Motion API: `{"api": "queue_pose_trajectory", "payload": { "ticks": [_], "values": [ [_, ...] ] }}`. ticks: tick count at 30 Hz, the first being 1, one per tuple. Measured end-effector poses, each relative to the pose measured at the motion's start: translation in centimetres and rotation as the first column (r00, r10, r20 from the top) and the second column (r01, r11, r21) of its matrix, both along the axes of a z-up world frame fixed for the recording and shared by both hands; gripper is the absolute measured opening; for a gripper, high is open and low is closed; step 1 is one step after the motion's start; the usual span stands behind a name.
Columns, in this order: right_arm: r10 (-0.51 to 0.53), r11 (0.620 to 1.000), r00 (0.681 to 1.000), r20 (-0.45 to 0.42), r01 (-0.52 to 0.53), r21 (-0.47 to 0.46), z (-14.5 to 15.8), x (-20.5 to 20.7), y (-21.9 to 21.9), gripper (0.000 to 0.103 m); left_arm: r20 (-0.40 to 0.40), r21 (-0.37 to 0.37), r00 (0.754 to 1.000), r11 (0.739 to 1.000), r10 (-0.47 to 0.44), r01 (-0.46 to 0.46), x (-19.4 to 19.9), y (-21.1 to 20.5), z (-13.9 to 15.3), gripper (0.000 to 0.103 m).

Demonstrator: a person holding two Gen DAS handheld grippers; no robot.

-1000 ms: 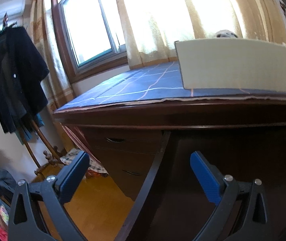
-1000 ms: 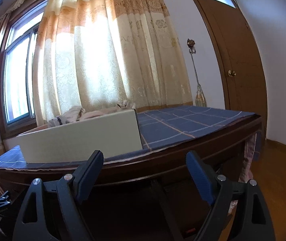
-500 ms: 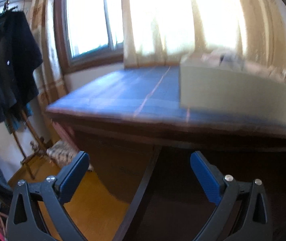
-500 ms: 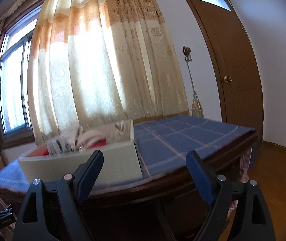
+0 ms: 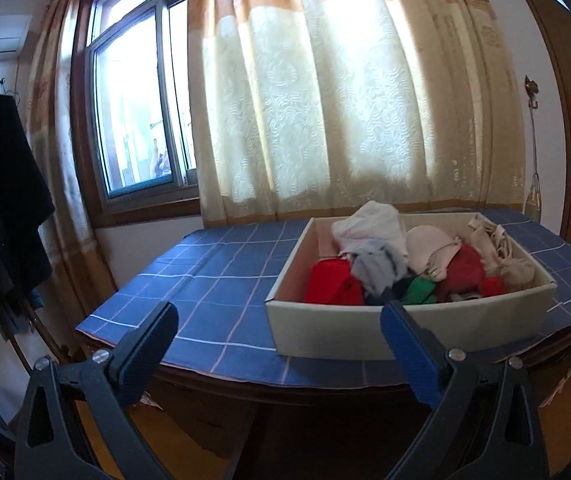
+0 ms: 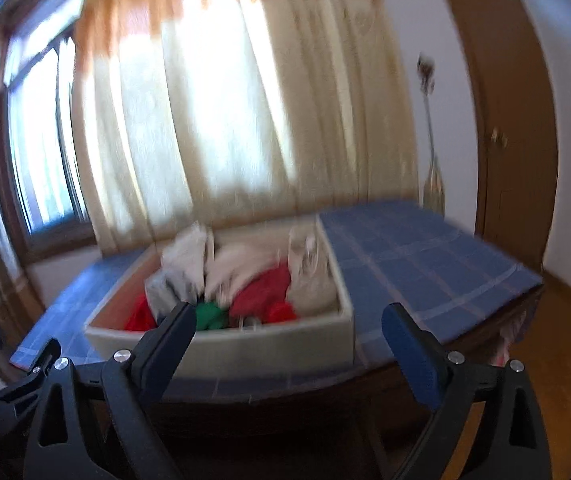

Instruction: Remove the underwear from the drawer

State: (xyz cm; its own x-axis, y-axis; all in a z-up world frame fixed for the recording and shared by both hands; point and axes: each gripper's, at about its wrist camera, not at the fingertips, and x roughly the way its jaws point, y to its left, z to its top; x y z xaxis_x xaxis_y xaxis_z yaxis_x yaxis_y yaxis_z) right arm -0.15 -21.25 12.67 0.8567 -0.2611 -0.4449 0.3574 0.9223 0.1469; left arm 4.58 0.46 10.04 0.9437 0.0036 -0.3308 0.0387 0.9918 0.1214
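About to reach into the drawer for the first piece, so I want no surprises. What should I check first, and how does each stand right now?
1. Drawer open-topped on the table: ok.
2. Clothes visible inside: ok.
3. Left gripper open, nothing between its jaws: ok.
4. Right gripper open, jaws just widened, nothing between them: ok.
5. Grippers over the drawer: not ok, both short of its front wall.
6. Which piece is underwear: cannot tell.

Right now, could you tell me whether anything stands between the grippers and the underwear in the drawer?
Only the drawer's near wall. Both the left gripper and right gripper are open, empty, short of the underwear.
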Motion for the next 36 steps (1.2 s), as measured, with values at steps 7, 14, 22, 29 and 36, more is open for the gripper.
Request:
{"api": "queue_pose_trajectory", "payload": {
  "ticks": [7, 14, 22, 29, 36],
  "values": [
    [-0.142, 0.986, 0.986, -0.092, 0.149, 0.076, -0.9, -1.2, -0.7, 0.095, -0.160, -0.096, 0.986, 0.995, -0.042, 0.027, 0.1, -0.1, -1.4, 0.103],
    [-0.153, 0.988, 0.988, 0.018, 0.153, 0.033, -0.5, -3.8, 1.2, 0.095, -0.173, -0.097, 0.985, 0.995, 0.014, -0.031, -1.1, 0.2, -2.0, 0.103],
    [-0.133, 0.980, 0.968, 0.214, 0.161, -0.118, 2.1, -8.3, 5.2, 0.095, -0.134, -0.036, 0.991, 0.999, 0.008, -0.013, -3.5, -0.1, -1.7, 0.103],
    [-0.137, 0.978, 0.969, 0.206, 0.165, -0.124, 1.7, -8.8, 5.1, 0.095, -0.088, 0.012, 0.996, 1.000, -0.001, 0.002, -4.9, -0.7, -1.2, 0.103],
    [-0.149, 0.977, 0.965, 0.215, 0.177, -0.120, 1.6, -9.0, 4.8, 0.095, -0.080, -0.010, 0.997, 1.000, 0.006, -0.007, -4.8, -0.4, -0.9, 0.103]
  ]
}}
